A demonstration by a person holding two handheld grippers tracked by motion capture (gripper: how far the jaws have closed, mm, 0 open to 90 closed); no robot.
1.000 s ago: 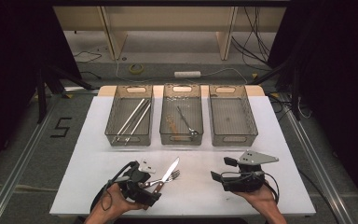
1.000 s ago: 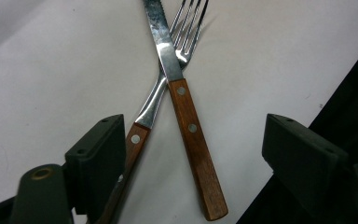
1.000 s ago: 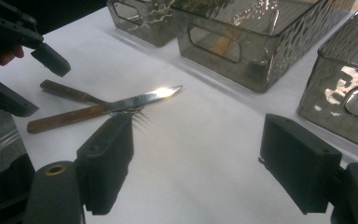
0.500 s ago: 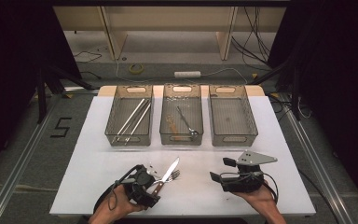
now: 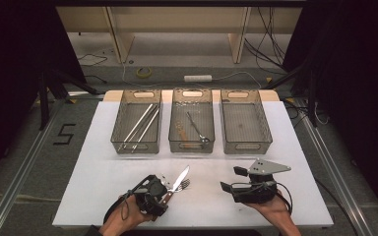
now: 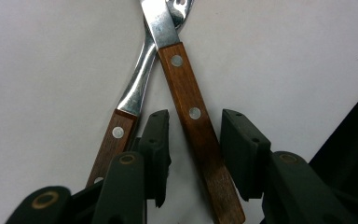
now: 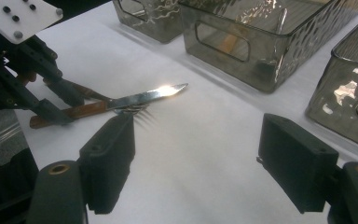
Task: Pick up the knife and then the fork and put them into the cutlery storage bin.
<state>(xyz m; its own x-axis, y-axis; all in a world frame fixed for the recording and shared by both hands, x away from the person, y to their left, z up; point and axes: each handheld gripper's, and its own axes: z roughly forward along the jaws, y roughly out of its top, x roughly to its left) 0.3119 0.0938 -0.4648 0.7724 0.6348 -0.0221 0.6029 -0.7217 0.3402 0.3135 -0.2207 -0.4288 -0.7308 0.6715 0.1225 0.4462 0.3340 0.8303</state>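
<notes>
Left gripper (image 5: pixel 163 189): sitting near the front edge of the worktop (image 5: pixel 98 147), left of its middle; jaws just closing in, one on each side of the knife handle, a thin gap showing on both sides, so not yet squeezing.
Knife (image 6: pixel 186 100): lying flat on the worktop near the front edge; brown wooden handle with silver dots resting between the left jaws; shiny blade pointing toward the trays.
Fork (image 6: pixel 135 91): lying under the knife and crossing it; wooden end sitting just outside one left jaw, touching or not, cannot tell; prongs peeking out beside the blade.
Right gripper (image 5: pixel 226 188): resting near the front edge, right of the middle, well apart from the knife; jaws standing wide open, holding nothing, pointing across at the knife and fork.
Left tray (image 5: pixel 137 147): sitting toward the back edge, holding long silver sticks.
Middle tray (image 5: pixel 192 146): sitting just beside the left one, holding a silver fork-like piece and a brown-handled piece.
Right tray (image 5: pixel 248 146): sitting just beside the middle one, toward the back right corner.
Hands: left hand (image 5: pixel 123 221) and right hand (image 5: pixel 275 214) coming in over the front edge, each gripping its tool.
</notes>
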